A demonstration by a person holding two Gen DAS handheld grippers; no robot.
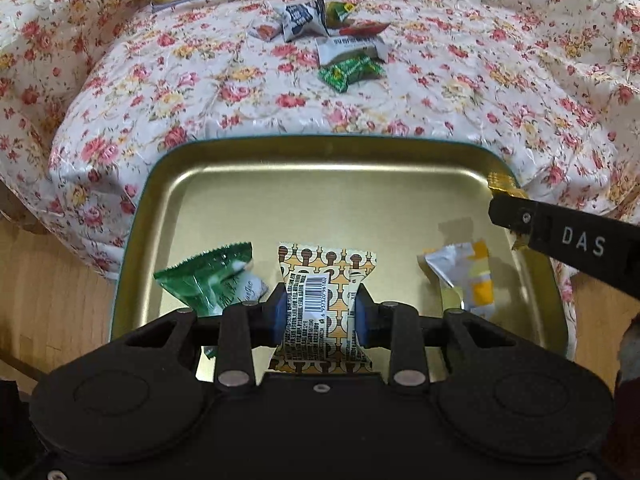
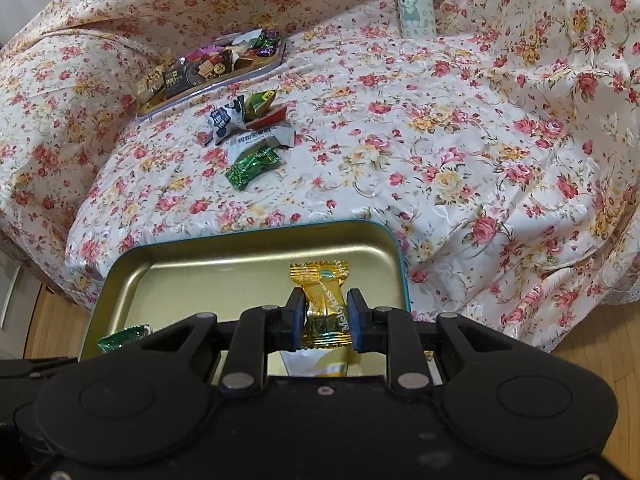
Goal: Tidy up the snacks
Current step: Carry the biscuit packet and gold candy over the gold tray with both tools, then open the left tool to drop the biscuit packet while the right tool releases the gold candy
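The left gripper [image 1: 320,314] has its jaws clamped on a cream-and-orange patterned snack packet [image 1: 326,308], barcode side up, its long axis running straight ahead along the fingers, crimped ends fore and aft, over the gold tin tray [image 1: 320,200]. Left of those jaws a green-and-white wrapped sweet [image 1: 212,276] lies in the tray, tilted; to their right lies a silver-and-yellow packet [image 1: 466,276], its print too blurred to read. The right gripper [image 2: 323,318] has its jaws closed on a gold-wrapped candy [image 2: 322,300] printed "Melty Kiss", lettering running lengthwise, the wrapper's long axis pointing forward and its far twisted end jutting beyond the fingertips above the tray's right side. In the left wrist view that gripper's black arm reaches in from the right, marked "DAS". Well ahead of both pairs of jaws, on the flower-print tablecloth [image 1: 440,92] covering the surface, sits a loose cluster of snacks [image 2: 250,136], including a dark green foil piece and white packets whose text cannot be read. Farther ahead and left, a second tray [image 2: 208,76] holds mixed sweets; a white bottle with a cartoon cat [image 2: 414,4] stands ahead to the right.
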